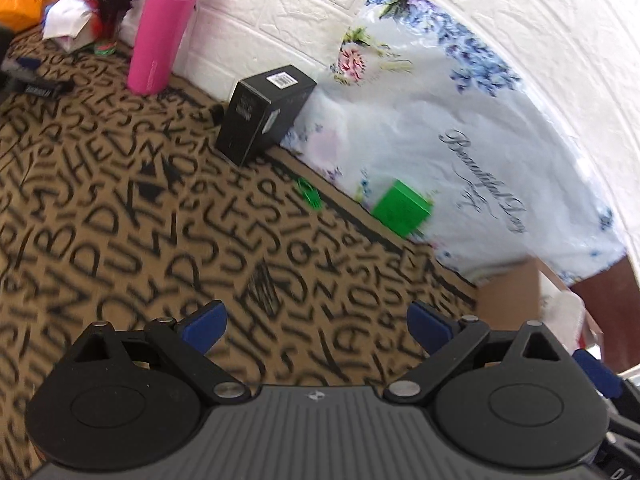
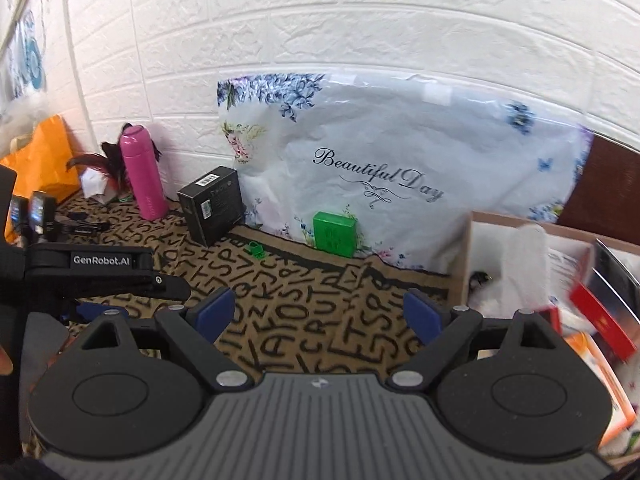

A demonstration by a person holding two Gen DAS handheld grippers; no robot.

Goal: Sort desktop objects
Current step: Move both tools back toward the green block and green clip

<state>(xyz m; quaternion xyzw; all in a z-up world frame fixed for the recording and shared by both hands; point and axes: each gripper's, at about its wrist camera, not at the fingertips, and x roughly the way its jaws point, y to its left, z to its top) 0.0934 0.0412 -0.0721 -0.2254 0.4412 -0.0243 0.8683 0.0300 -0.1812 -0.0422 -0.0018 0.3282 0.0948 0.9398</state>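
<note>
Against the white brick-pattern wall point(image 2: 360, 32), at the back edge of the tan tablecloth printed with black letters point(image 2: 320, 320), a bright green square box point(image 2: 334, 233) leans on a big white plastic bag with blue flowers and the words "Beautiful Day" point(image 2: 400, 160). Just left of it a small green clip-like piece point(image 2: 257, 249) lies on the cloth. Further left a black cardboard box with a white barcode label point(image 2: 212, 204) stands touching the bag's side, and beyond it a tall pink flask point(image 2: 144, 172) stands upright close to the wall. Behind the flask are dark red and black feathers point(image 2: 108, 160), crumpled white paper point(image 2: 94, 184) and an orange bag point(image 2: 40, 160).

At the right end an open cardboard box point(image 2: 468, 248) holds white wrapping, red packets and an orange-edged carton, all motion-blurred.

Over the cloth, the left gripper point(image 1: 316, 330) has its blue-padded fingers spread wide apart, nothing between them. The right gripper point(image 2: 320, 316) is likewise spread and empty, well short of the green box. In the right wrist view the left gripper's black body, marked "GenRobot.AI", shows at the left.
</note>
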